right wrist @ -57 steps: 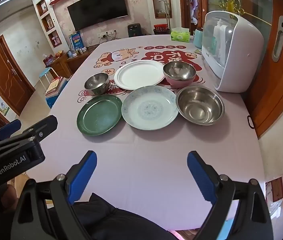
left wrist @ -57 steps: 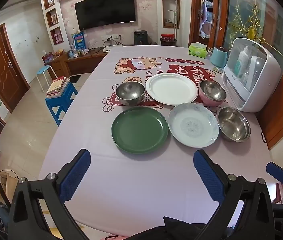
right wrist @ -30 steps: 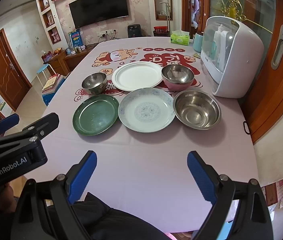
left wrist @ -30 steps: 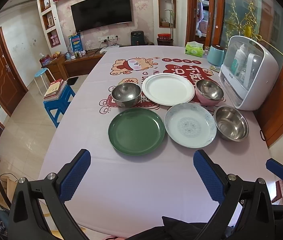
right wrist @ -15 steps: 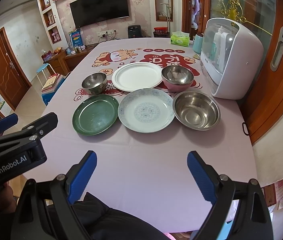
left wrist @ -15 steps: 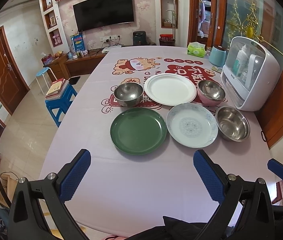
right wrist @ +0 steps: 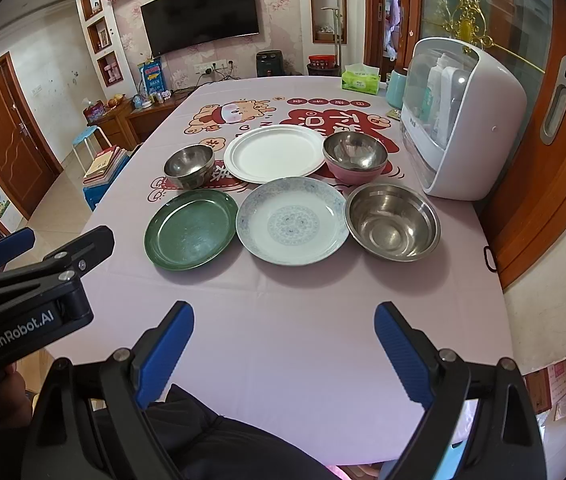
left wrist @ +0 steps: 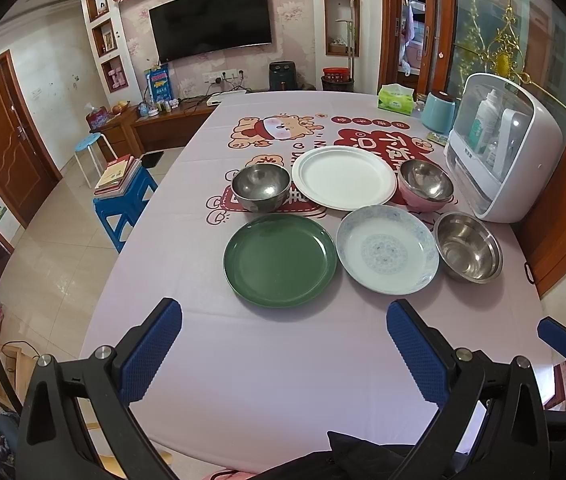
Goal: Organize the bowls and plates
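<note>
Two rows of dishes lie on the pink-clothed table [left wrist: 283,380]. The near row holds a green plate [left wrist: 280,259], a blue-patterned white plate [left wrist: 388,249] and a wide steel bowl [left wrist: 468,246]. Behind them stand a small steel bowl [left wrist: 261,186], a plain white plate [left wrist: 344,177] and a steel bowl nested in a pink bowl [left wrist: 425,185]. My left gripper [left wrist: 283,316] hovers open over the near table edge, short of the green plate. My right gripper [right wrist: 283,316] is open too, nothing between its blue pads, below the patterned plate [right wrist: 292,220].
A white domed cabinet [left wrist: 503,152] with bottles inside stands at the table's right edge. A teal canister [left wrist: 438,111] and a tissue box [left wrist: 396,101] sit at the far right. A blue stool [left wrist: 125,202] stacked with books is on the floor to the left.
Both views shifted only slightly; the dishes have not moved and both grippers stayed open in place.
</note>
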Demonstrator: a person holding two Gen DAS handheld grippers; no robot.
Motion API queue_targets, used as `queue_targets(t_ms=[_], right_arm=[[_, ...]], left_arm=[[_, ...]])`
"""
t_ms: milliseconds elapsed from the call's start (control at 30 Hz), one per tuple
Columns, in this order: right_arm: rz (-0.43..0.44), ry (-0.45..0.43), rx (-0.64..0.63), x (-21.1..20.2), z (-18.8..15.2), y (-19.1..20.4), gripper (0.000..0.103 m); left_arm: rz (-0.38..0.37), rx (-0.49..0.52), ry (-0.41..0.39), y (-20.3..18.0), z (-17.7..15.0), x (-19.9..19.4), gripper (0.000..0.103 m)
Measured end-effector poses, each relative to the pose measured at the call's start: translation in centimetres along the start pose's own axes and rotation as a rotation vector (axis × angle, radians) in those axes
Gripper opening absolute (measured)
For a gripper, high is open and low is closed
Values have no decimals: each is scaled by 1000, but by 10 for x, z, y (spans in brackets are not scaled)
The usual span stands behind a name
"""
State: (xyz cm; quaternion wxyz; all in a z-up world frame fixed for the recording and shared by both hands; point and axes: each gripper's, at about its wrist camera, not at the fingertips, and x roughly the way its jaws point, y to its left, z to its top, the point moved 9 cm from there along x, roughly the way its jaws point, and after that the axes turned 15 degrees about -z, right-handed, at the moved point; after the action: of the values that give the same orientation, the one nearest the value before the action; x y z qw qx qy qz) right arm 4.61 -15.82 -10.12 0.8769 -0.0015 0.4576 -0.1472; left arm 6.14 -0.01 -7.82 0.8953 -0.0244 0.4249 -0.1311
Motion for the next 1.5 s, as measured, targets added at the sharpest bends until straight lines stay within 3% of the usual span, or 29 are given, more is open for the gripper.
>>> queue_targets(t_ms=[1100, 1300, 1500], right_arm=[[-28, -43, 33, -8, 5, -20, 92], [-41, -51, 85, 0, 13, -29, 92], [-34, -89, 106, 3, 26, -26, 92]], left_arm=[[53, -50, 75, 10, -16, -13, 102], [25, -26, 108, 8, -5, -2, 102], [16, -6, 78, 11, 26, 6, 102]])
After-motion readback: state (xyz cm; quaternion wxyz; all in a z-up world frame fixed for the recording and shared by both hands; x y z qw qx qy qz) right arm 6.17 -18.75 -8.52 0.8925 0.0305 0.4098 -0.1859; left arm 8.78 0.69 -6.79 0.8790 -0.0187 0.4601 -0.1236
